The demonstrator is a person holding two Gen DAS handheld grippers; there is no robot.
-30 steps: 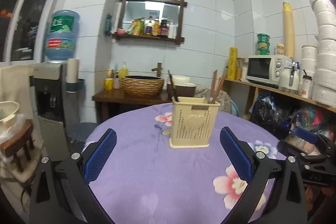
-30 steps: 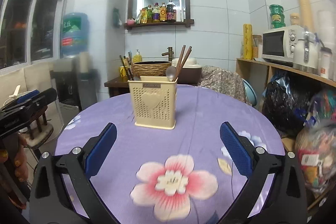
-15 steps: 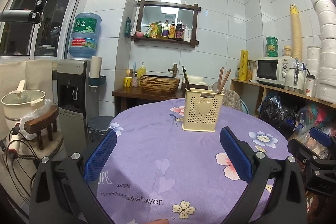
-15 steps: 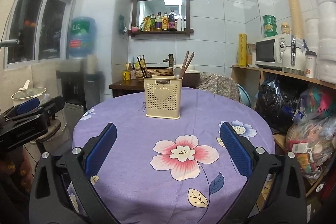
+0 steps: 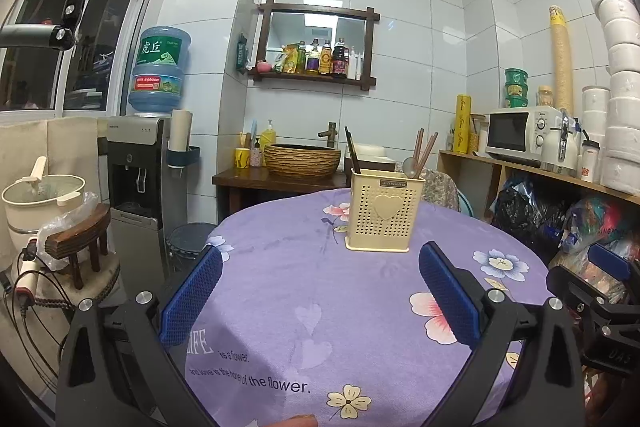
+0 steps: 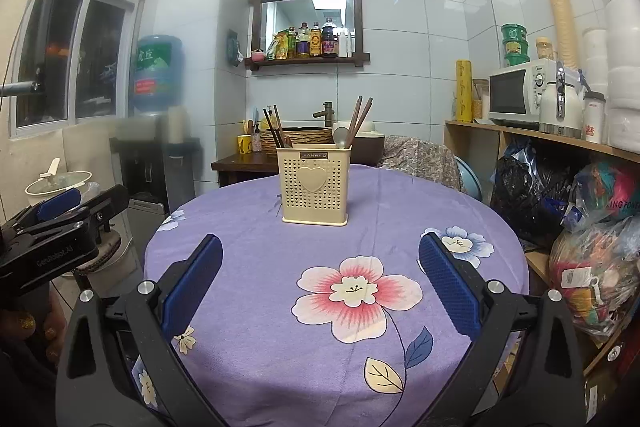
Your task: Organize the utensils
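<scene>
A cream perforated utensil holder [image 5: 384, 215] with a heart on its front stands on the far part of the round table [image 5: 320, 307], which has a purple flowered cloth. It holds dark chopsticks [image 5: 352, 155], brown chopsticks [image 5: 424, 151] and a metal spoon [image 5: 409, 166]. It also shows in the right wrist view [image 6: 314, 183]. My left gripper [image 5: 320, 287] is open and empty, well short of the holder. My right gripper [image 6: 320, 283] is open and empty above the near table. Each gripper shows at the edge of the other's view.
A water dispenser [image 5: 148, 155] and a pot [image 5: 40, 199] on a stool stand at the left. A side table with a wicker basin [image 5: 302, 161] is behind. A shelf with a microwave [image 5: 520, 135] and bags [image 6: 592, 267] is at the right.
Both grippers have pulled back from the holder, which now looks smaller and farther away. More of the table shows. Both stay open and empty.
</scene>
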